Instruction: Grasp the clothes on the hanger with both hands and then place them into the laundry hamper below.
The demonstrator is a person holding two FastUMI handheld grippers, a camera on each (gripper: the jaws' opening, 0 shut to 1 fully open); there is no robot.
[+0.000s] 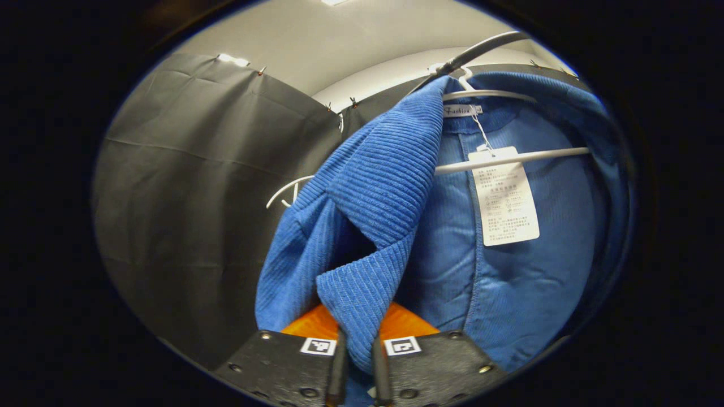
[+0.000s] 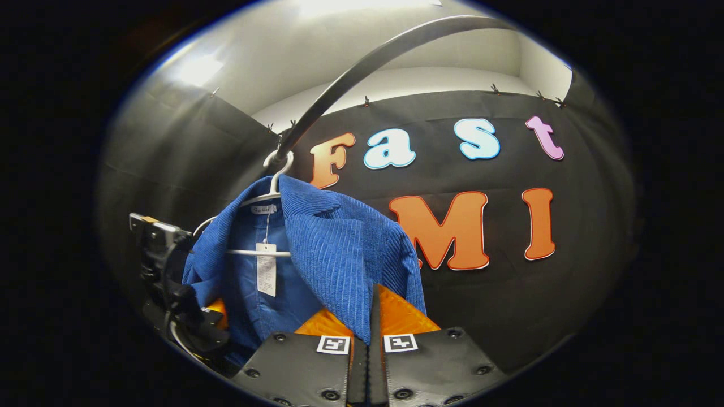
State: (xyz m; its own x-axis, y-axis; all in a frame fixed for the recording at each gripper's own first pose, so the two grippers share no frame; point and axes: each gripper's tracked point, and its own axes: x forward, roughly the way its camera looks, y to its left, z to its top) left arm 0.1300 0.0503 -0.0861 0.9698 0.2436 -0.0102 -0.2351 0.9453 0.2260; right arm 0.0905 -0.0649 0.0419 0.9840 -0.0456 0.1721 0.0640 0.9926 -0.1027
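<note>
Beneath the rail point(image 2: 362, 68), on a white hanger point(image 2: 266, 198): blue jacket point(image 1: 367, 186), front edges pinched by left gripper point(image 1: 357, 362) and right gripper point(image 2: 367, 345), both clamped near-closed

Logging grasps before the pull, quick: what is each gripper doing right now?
Left gripper: closed on a fold of the blue jacket.
Right gripper: closed on the jacket's front edge, which hangs on the white hanger.

so the jacket point(image 2: 334, 254) hangs on a hanger point(image 2: 266, 198) hooked over the rail point(image 2: 362, 68) up top, paper tag point(image 2: 266, 268) dangling inside the open front, left gripper point(image 1: 357, 362) pinching the front edge on one side, right gripper point(image 2: 367, 350) clamped on the other.
</note>
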